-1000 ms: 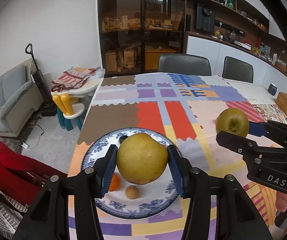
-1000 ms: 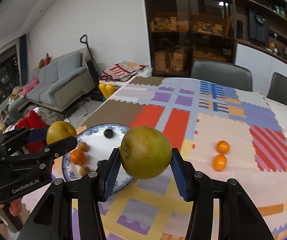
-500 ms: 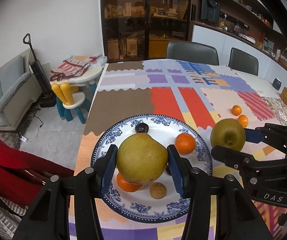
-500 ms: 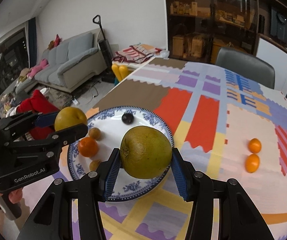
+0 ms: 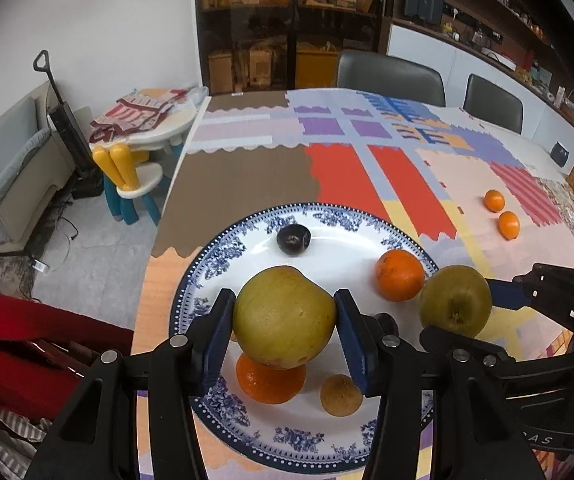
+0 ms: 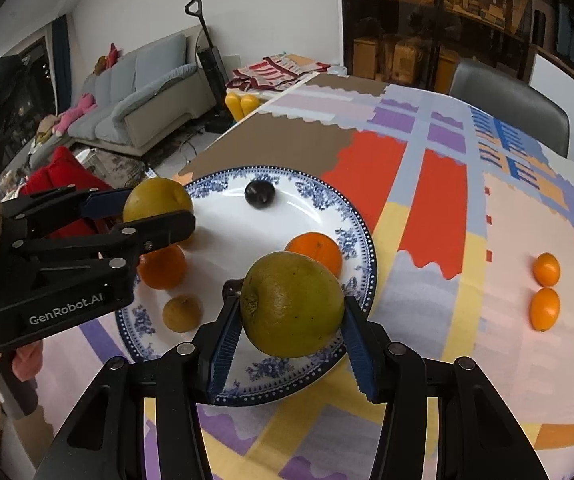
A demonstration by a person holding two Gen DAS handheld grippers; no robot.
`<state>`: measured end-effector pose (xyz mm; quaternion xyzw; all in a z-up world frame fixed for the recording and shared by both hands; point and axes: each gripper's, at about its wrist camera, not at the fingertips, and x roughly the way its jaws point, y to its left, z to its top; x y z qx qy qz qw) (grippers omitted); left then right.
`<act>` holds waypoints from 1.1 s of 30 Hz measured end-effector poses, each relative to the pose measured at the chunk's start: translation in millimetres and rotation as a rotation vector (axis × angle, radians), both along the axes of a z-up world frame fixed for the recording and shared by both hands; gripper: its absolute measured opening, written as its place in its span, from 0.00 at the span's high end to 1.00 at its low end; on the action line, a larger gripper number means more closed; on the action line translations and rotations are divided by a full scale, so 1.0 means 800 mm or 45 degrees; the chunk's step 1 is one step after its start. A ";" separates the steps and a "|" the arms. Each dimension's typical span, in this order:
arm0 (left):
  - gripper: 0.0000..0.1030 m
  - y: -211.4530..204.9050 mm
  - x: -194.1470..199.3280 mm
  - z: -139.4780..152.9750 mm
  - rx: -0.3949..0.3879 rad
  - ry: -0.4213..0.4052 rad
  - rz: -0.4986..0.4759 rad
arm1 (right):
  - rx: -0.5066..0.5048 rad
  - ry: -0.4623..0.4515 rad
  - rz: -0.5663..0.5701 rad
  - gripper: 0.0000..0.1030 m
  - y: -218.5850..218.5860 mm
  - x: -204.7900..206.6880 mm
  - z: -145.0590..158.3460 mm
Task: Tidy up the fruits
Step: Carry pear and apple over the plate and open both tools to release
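I have both grippers over the blue-and-white plate (image 5: 223, 256). My left gripper (image 5: 285, 338) grasps a yellow pear (image 5: 284, 316) between its blue fingers (image 5: 217, 334), low and centre in the left wrist frame, above an orange (image 5: 269, 384) and a small brown fruit (image 5: 341, 395) lying on the plate. My right gripper (image 6: 293, 340) is clamped on a greener pear (image 6: 293, 304), bottom centre of the right wrist frame, over the plate's near right rim. Also on the plate are a dark plum (image 5: 294, 239) and a second orange (image 5: 399, 275). Two small oranges (image 6: 545, 288) lie together on the patchwork tabletop (image 6: 427, 264) at far right, well apart from the plate.
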<state>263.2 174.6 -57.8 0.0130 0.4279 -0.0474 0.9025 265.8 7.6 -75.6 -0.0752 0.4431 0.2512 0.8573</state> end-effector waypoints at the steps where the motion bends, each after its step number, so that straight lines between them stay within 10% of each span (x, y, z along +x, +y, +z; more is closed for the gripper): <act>1: 0.52 -0.001 0.002 -0.001 0.006 -0.001 -0.003 | -0.003 0.000 0.001 0.50 0.001 0.000 -0.001; 11: 0.52 -0.011 0.015 -0.007 0.015 0.045 -0.034 | 0.009 0.016 0.004 0.50 -0.001 0.009 -0.010; 33: 0.42 -0.050 -0.074 0.074 0.048 -0.198 0.008 | 0.079 -0.205 -0.089 0.43 -0.060 -0.051 0.059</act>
